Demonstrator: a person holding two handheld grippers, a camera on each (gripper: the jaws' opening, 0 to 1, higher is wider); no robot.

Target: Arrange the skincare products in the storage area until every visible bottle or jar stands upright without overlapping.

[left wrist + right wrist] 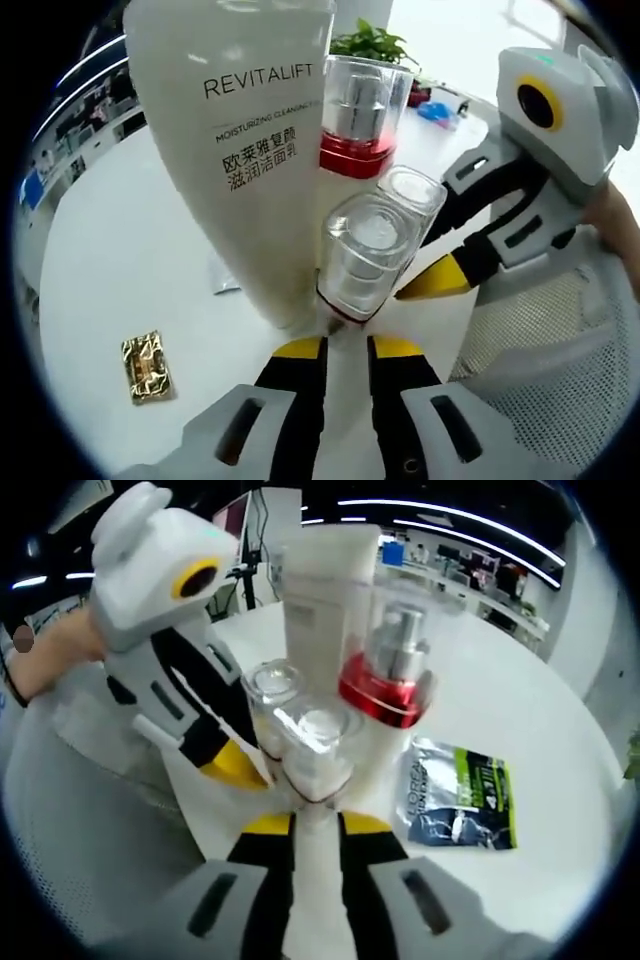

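Note:
A tall white REVITALIFT tube stands upright on the white table. Behind it stands a red-collared pump bottle under a clear cap. Two small clear-capped bottles stand upright side by side, one nearer and one behind it. My left gripper is shut, its tips at the nearer bottle's base. My right gripper is shut too and reaches the same bottles from the other side. Neither holds anything.
A gold sachet lies flat on the table, and a grey-green sachet lies beside the pump bottle. A white mesh surface borders the table. A potted plant stands further back. A hand holds the left gripper.

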